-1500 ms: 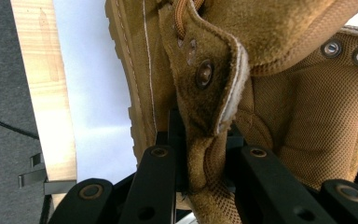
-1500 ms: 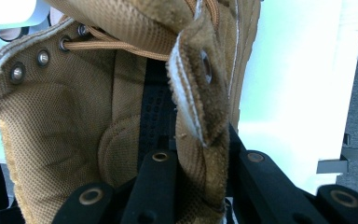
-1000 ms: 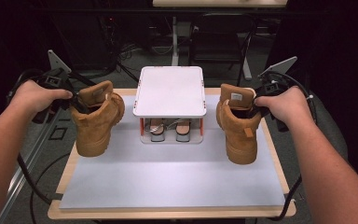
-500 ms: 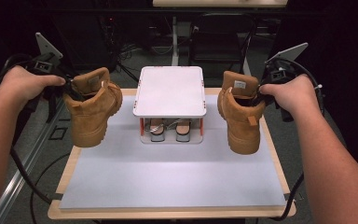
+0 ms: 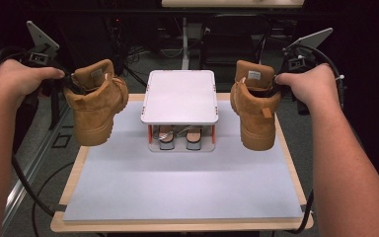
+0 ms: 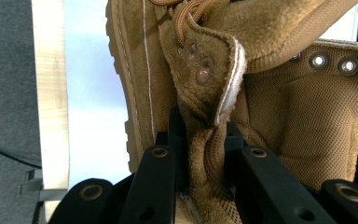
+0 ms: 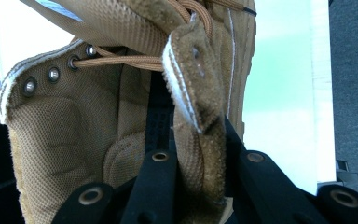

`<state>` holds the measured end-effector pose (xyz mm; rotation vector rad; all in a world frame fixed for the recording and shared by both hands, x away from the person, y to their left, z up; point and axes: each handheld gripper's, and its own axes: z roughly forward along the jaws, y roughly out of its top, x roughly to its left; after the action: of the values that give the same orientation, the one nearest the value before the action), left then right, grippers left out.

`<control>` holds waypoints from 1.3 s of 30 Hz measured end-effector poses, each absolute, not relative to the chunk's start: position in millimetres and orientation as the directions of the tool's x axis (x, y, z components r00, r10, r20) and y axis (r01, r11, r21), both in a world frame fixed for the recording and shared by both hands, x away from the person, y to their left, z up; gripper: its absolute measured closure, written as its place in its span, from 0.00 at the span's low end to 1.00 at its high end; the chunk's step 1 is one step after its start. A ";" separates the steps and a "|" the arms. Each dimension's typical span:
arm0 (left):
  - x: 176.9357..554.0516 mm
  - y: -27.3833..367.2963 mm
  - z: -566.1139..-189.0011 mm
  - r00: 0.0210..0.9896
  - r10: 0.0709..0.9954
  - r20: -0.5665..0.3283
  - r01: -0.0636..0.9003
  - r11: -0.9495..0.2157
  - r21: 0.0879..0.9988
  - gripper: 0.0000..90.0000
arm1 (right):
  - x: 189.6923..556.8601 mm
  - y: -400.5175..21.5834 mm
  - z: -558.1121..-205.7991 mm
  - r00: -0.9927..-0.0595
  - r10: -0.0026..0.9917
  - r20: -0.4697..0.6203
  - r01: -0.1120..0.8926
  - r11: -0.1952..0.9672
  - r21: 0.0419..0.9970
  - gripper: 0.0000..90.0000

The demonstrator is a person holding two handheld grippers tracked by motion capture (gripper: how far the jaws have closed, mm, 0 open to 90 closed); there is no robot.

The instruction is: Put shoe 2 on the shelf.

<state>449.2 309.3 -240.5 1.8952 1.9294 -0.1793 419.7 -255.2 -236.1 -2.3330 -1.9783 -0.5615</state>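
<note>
Two tan suede lace-up boots hang in the air above the table. At the left of the high view, my left gripper [image 5: 65, 81] is shut on the ankle collar of the left boot [image 5: 96, 108]. My right gripper [image 5: 275, 85] is shut on the collar of the right boot [image 5: 256, 113] in the same way. Both boots hang toe-down, clear of the grey mat [image 5: 177, 187]. In the left gripper view the black jaws [image 6: 200, 140] pinch the collar edge of the left boot [image 6: 284, 116]. In the right gripper view the jaws [image 7: 189, 140] clamp the right boot [image 7: 74, 135] at its collar.
A white-topped small rack [image 5: 180, 96] stands at the back middle of the mat, between the boots. A pair of shoes [image 5: 180, 139] sits under its top. The mat lies on a wooden tabletop [image 5: 177, 227]. Cables trail from both grippers past the table's sides.
Both boots have been lifted off the mat and have risen steadily with the hands. The left boot has also drifted outward past the table's left edge.
</note>
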 end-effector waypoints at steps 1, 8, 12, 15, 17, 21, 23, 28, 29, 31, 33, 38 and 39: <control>449.7 307.9 -240.5 0.019 0.922 -0.387 0.977 0.066 0.204 0.90 | 420.6 -254.0 -235.0 0.127 0.948 0.293 0.958 -0.194 0.212 0.91; 454.2 294.7 -239.5 0.026 0.922 -0.386 0.976 0.061 0.211 0.90 | 429.2 -242.5 -231.7 0.126 0.946 0.298 0.957 -0.196 0.216 0.91; 457.1 287.4 -238.6 0.034 0.922 -0.386 0.976 0.053 0.212 0.90 | 433.6 -233.9 -228.7 0.122 0.948 0.293 0.955 -0.193 0.225 0.91; 459.0 280.7 -237.2 0.043 0.923 -0.383 0.976 0.043 0.212 0.90 | 436.8 -228.6 -226.1 0.126 0.946 0.299 0.953 -0.199 0.228 0.91; 459.9 275.2 -236.0 0.037 0.921 -0.387 0.975 0.051 0.216 0.90 | 438.7 -225.1 -224.6 0.126 0.944 0.304 0.952 -0.202 0.232 0.91; 462.0 268.2 -234.9 0.047 0.917 -0.397 0.973 0.047 0.224 0.90 | 442.2 -218.1 -222.2 0.122 0.941 0.314 0.949 -0.203 0.240 0.91; 463.2 263.2 -234.0 0.052 0.917 -0.395 0.972 0.044 0.230 0.90 | 444.4 -214.8 -222.8 0.118 0.940 0.320 0.948 -0.202 0.245 0.91; 465.7 249.5 -229.5 0.072 0.916 -0.395 0.972 0.024 0.233 0.90 | 450.1 -204.7 -225.4 0.108 0.941 0.321 0.947 -0.196 0.255 0.91; 466.2 246.3 -228.6 0.067 0.916 -0.396 0.971 0.031 0.236 0.90 | 451.0 -202.6 -225.6 0.105 0.941 0.320 0.947 -0.193 0.257 0.91; 467.1 241.5 -227.2 0.075 0.913 -0.401 0.972 0.023 0.235 0.90 | 452.3 -198.6 -225.7 0.105 0.942 0.319 0.946 -0.193 0.259 0.91; 467.9 236.6 -226.3 0.077 0.911 -0.406 0.970 0.025 0.240 0.90 | 453.4 -195.5 -225.6 0.096 0.940 0.328 0.946 -0.189 0.264 0.91; 470.0 223.6 -223.0 0.085 0.909 -0.408 0.968 0.021 0.249 0.90 | 456.7 -185.5 -224.2 0.089 0.937 0.339 0.944 -0.188 0.272 0.91; 470.5 220.6 -222.2 0.080 0.908 -0.412 0.968 0.028 0.249 0.90 | 457.6 -182.9 -224.3 0.087 0.937 0.338 0.943 -0.187 0.275 0.91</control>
<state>470.5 220.6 -222.2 1.8998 1.8481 -0.1717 457.6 -182.9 -224.3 -2.3067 -1.9943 -0.6987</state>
